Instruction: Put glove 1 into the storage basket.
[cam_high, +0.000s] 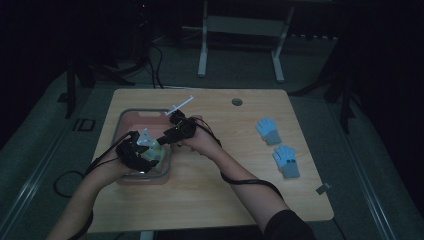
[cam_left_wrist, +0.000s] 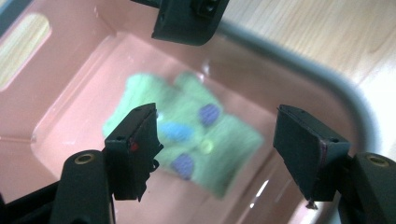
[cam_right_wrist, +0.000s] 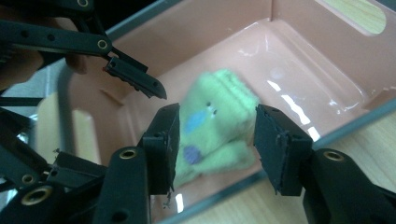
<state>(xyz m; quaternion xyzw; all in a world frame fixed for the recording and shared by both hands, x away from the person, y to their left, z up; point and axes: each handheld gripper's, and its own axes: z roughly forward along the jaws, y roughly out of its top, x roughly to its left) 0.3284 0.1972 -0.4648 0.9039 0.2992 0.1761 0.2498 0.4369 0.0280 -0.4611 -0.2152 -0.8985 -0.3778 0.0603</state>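
A pair of light green gloves (cam_left_wrist: 219, 154) with blue and purple spots lies on the bottom of a pink bin (cam_left_wrist: 70, 93). In the high view the gloves (cam_high: 154, 153) sit near the bin's front right. My left gripper (cam_left_wrist: 215, 112) hangs over them, open, its pads clear of the cloth. My right gripper (cam_right_wrist: 215, 114) comes in from the bin's right side, also open, with the gloves (cam_right_wrist: 210, 126) seen between its pads but not pinched. In the high view the left gripper (cam_high: 145, 152) and the right gripper (cam_high: 162, 141) nearly meet over the bin (cam_high: 135, 112).
Two light blue gloves (cam_high: 269, 130) (cam_high: 287, 161) lie apart on the right of the wooden table (cam_high: 225, 195). A thin white rod (cam_high: 180, 105) sticks out by the bin's far right corner. A round hole (cam_high: 237, 102) is in the tabletop.
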